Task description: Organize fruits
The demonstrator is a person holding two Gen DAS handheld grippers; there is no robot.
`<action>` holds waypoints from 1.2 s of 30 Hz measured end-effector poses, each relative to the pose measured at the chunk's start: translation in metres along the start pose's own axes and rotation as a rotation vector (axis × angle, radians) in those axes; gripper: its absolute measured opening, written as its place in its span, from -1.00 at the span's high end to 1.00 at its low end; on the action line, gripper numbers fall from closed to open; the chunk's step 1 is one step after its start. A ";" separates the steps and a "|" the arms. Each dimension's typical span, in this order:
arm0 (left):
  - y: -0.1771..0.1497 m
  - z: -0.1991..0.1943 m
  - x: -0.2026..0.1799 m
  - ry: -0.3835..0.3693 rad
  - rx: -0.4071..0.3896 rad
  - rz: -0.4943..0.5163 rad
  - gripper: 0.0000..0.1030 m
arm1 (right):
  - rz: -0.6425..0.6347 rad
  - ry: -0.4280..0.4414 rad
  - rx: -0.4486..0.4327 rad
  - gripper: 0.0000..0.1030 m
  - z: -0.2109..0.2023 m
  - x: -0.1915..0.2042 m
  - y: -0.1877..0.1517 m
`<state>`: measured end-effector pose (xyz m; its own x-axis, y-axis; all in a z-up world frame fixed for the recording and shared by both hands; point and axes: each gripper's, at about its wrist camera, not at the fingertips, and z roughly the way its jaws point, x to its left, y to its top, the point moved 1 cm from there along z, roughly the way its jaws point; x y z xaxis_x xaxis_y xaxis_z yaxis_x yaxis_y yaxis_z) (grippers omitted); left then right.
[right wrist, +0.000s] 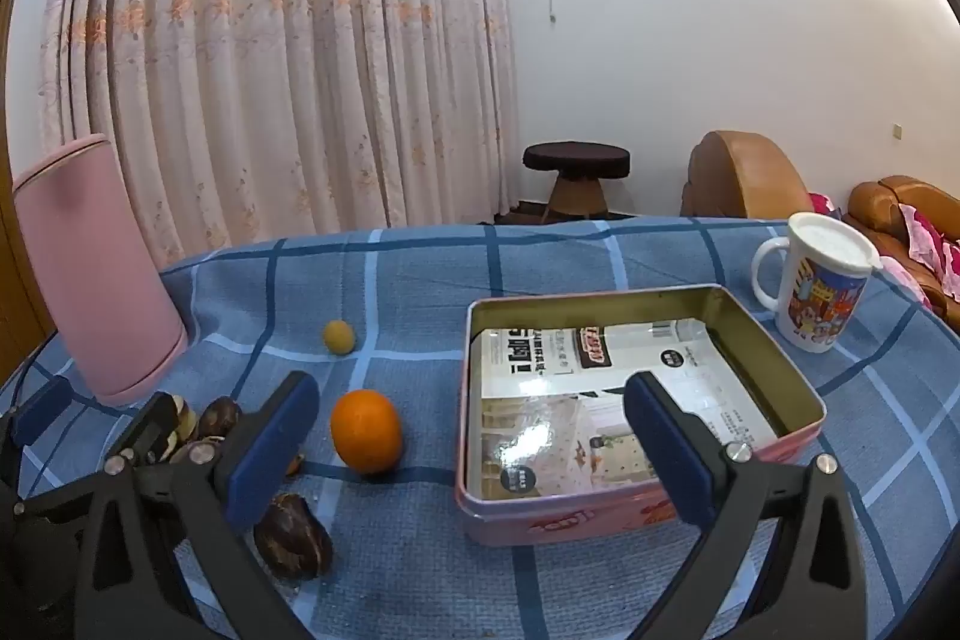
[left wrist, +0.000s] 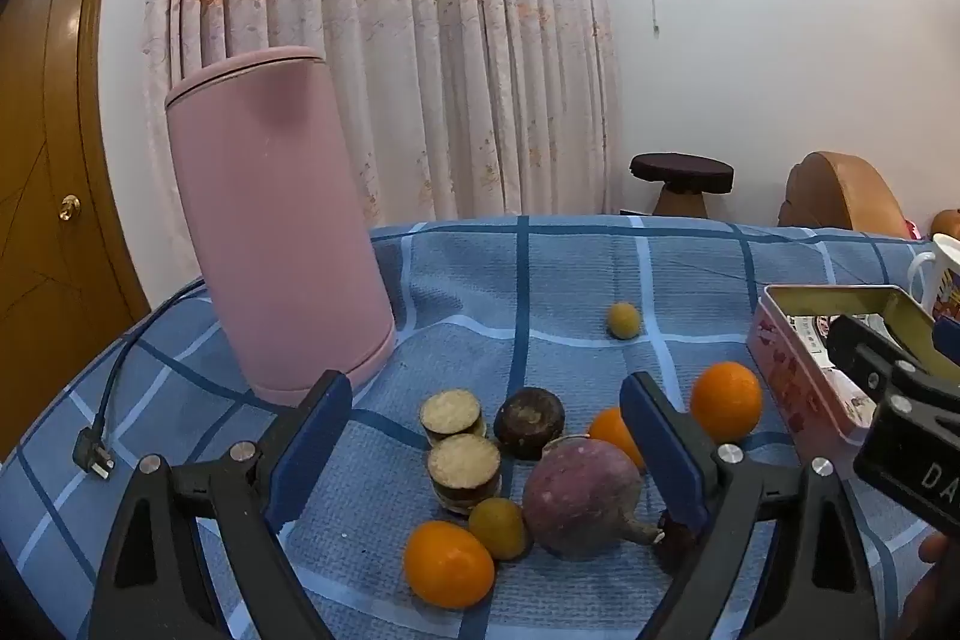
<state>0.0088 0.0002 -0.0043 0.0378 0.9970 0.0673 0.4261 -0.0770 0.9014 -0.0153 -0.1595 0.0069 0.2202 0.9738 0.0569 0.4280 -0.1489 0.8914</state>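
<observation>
My left gripper (left wrist: 486,451) is open over a cluster of produce on the blue checked cloth: a purple root vegetable (left wrist: 582,499), three oranges (left wrist: 447,563) (left wrist: 726,400) (left wrist: 609,430), a small yellow-green fruit (left wrist: 498,526), two cut dark-skinned pieces (left wrist: 463,469) (left wrist: 451,415) and a dark round piece (left wrist: 531,421). Another small yellow fruit (left wrist: 623,320) lies apart, farther back. My right gripper (right wrist: 471,451) is open and empty, over the front rim of the pink tin (right wrist: 600,520), which has only a printed liner inside. An orange (right wrist: 366,430) lies left of the tin.
A tall pink cylinder (left wrist: 276,232) stands at the back left, with a black plug and cable (left wrist: 93,460) beside it. A lidded white mug (right wrist: 819,280) stands behind the tin at the right. A dark oval fruit (right wrist: 294,535) lies near my right gripper's left finger.
</observation>
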 end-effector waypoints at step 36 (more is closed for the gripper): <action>-0.006 0.003 0.004 0.004 0.021 0.009 -0.79 | -0.018 0.003 -0.018 -1.00 -0.007 0.005 0.003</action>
<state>0.0094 0.0049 -0.0103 0.0377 0.9963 0.0769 0.4445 -0.0856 0.8917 -0.0191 -0.1540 0.0126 0.2094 0.9769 0.0420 0.4165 -0.1280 0.9001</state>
